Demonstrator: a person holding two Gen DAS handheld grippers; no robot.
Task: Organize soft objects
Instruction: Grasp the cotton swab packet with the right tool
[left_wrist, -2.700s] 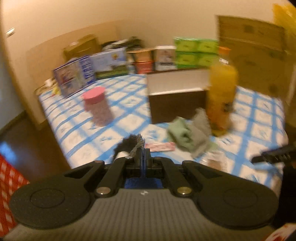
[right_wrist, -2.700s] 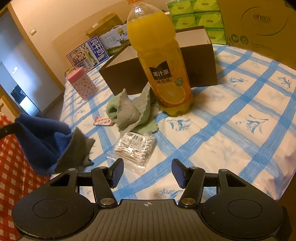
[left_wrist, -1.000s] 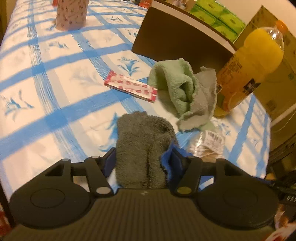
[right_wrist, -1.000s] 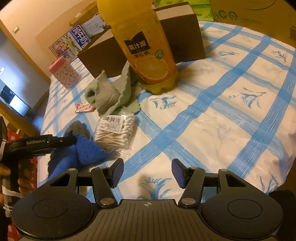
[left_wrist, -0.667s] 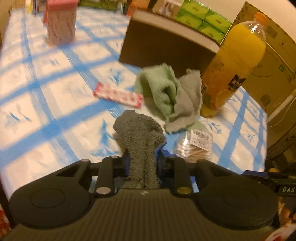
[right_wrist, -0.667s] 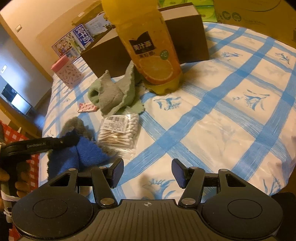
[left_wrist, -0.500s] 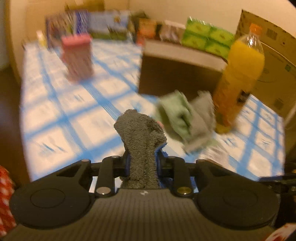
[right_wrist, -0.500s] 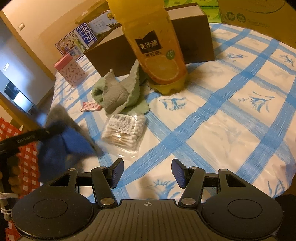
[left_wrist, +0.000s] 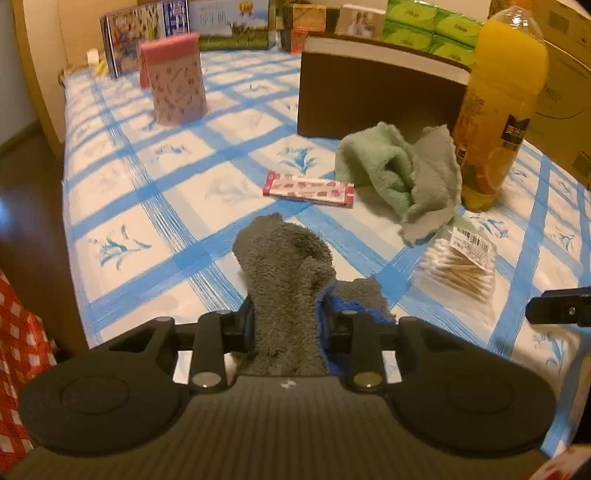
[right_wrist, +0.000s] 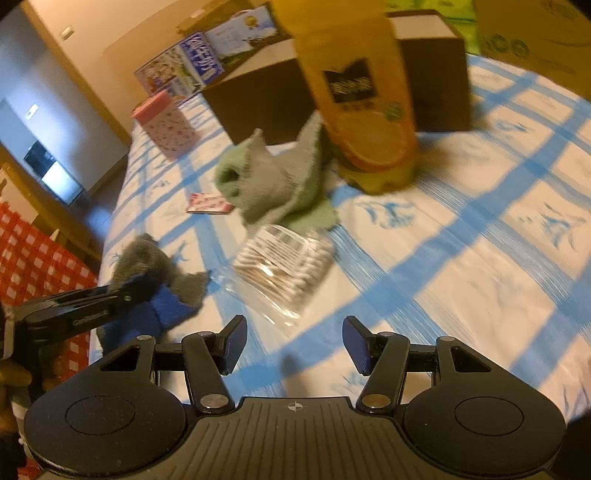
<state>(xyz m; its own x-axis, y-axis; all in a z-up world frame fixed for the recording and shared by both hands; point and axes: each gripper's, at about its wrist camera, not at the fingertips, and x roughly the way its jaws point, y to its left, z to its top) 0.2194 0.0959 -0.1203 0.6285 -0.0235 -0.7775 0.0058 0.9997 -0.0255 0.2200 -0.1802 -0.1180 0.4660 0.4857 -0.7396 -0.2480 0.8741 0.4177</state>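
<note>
Left wrist, grey-blue towel (left_wrist: 288, 291) pinched between left tool (left_wrist: 286, 325) fingers

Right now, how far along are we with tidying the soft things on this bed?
Nothing looks put away yet. In hand: the left gripper is clamped on the grey-and-blue cloth. Left: the green cloth lies crumpled beside the orange juice bottle, close to the bag of cotton swabs. The right gripper is open and empty, pointing towards that pile.

Left tool (left_wrist: 286, 321) clamps grey-blue towel (left_wrist: 286, 280); green towel (left_wrist: 399, 177) beside juice bottle (left_wrist: 498, 99).
</note>
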